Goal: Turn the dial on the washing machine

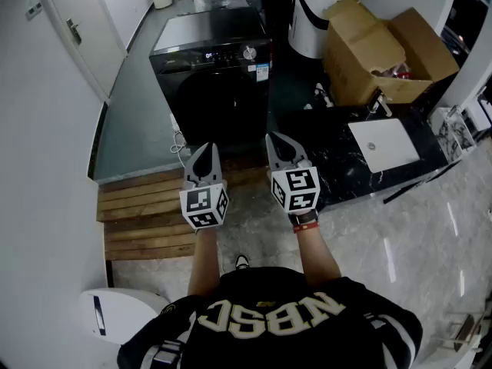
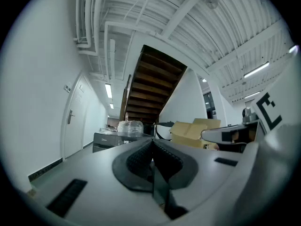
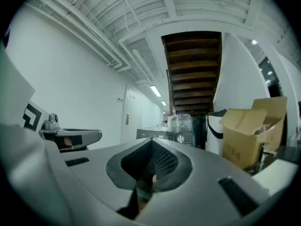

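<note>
The black washing machine [image 1: 211, 79] stands a few steps ahead, with its silver dial [image 1: 248, 53] at the right of the control panel. Both grippers are held side by side at waist height, well short of it. My left gripper [image 1: 204, 150] is shut, its pads meeting with nothing between them. Just as empty, my right gripper [image 1: 278, 140] is shut too. In the right gripper view the machine [image 3: 162, 135] and dial [image 3: 180, 138] show small, straight beyond the closed jaw tips [image 3: 150, 144]. The left gripper view has the machine [image 2: 117, 139] just left of its jaw tips [image 2: 151, 144].
Wooden steps [image 1: 146, 214] lie at the lower left, before a grey floor strip. A black counter with a white sink [image 1: 382, 144] stands at the right. An open cardboard box [image 1: 384, 52] and a white bin [image 1: 311, 14] stand beside the machine. A white door [image 1: 77, 29] is at the left.
</note>
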The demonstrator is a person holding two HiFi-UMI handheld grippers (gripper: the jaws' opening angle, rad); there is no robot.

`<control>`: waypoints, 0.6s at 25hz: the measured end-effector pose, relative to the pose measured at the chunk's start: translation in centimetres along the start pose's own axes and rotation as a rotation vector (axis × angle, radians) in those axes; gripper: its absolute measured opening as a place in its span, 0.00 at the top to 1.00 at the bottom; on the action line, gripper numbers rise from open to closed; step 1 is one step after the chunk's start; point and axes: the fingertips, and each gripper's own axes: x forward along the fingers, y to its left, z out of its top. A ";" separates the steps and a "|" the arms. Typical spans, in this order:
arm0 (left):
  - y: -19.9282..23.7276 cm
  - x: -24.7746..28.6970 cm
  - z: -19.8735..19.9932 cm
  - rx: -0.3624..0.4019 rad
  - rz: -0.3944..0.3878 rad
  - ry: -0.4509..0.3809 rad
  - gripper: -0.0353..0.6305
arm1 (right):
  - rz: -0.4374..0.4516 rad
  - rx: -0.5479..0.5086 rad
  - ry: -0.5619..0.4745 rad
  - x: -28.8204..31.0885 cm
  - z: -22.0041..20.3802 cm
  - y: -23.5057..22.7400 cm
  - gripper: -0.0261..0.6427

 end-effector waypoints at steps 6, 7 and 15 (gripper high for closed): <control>3.3 2.0 0.2 0.006 -0.003 -0.007 0.92 | 0.004 0.022 -0.004 4.3 0.1 2.2 0.95; 3.9 2.1 0.2 0.000 -0.006 -0.010 0.92 | 0.010 0.026 -0.002 4.9 0.0 2.6 0.95; 7.9 2.1 -0.8 -0.015 -0.021 0.005 0.92 | -0.010 0.096 0.002 8.3 -0.9 4.5 0.95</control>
